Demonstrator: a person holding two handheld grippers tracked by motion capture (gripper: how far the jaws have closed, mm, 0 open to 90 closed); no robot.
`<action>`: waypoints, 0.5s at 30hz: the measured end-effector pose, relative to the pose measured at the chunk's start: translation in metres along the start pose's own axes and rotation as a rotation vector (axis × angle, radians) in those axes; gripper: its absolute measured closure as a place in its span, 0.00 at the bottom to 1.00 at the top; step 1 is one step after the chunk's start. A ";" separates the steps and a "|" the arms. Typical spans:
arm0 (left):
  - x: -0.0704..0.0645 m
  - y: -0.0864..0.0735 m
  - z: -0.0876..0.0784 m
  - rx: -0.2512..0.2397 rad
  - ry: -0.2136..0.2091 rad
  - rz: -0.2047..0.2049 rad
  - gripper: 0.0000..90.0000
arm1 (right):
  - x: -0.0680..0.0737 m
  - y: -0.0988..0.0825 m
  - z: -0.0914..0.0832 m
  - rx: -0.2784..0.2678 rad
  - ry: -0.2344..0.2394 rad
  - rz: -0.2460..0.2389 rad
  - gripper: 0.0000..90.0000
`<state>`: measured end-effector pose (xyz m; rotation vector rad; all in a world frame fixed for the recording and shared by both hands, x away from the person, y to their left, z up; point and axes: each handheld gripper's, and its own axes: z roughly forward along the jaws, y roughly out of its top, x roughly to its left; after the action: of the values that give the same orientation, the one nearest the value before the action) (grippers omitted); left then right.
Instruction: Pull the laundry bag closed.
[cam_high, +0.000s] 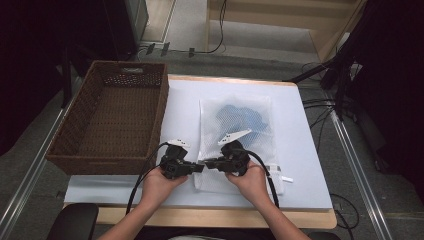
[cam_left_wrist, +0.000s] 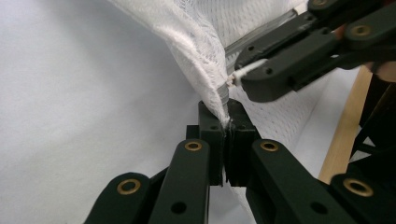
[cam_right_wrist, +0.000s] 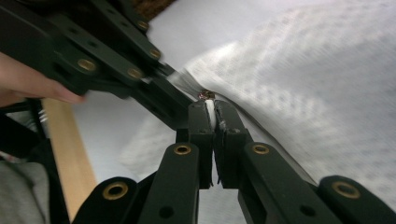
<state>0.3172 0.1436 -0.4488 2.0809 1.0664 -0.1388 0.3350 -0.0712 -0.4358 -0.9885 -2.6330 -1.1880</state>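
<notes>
A white mesh laundry bag (cam_high: 235, 130) with a blue garment (cam_high: 240, 117) inside lies flat on the white table cover. At its near left corner my two grippers meet tip to tip. My left gripper (cam_high: 199, 168) (cam_left_wrist: 227, 122) is shut on the bag's hemmed corner (cam_left_wrist: 205, 79), right beside the zipper end. My right gripper (cam_high: 208, 162) (cam_right_wrist: 209, 108) is shut on the small zipper pull (cam_right_wrist: 206, 95). In the left gripper view the right gripper (cam_left_wrist: 243, 77) pinches the pull's white tab. The left gripper (cam_right_wrist: 154, 91) crosses the upper left of the right gripper view.
A brown wicker basket (cam_high: 80, 145) stands empty at the left, its wall close to my left hand. The table's wooden front edge (cam_high: 215, 217) runs just behind both hands. Cables and a dark stand lie on the floor at the right.
</notes>
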 end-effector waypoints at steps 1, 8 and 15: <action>0.000 0.000 0.000 0.000 -0.003 -0.001 0.99 | -0.002 -0.001 0.000 0.011 -0.005 0.010 0.99; -0.002 -0.001 0.001 -0.001 0.008 0.038 0.98 | -0.007 -0.005 -0.003 0.002 0.009 -0.007 0.99; -0.006 -0.002 0.003 -0.002 0.021 0.047 0.98 | -0.008 -0.007 -0.004 0.003 0.009 -0.009 0.98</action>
<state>0.3130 0.1386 -0.4493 2.1084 1.0289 -0.0925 0.3364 -0.0813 -0.4401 -0.9688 -2.6344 -1.1866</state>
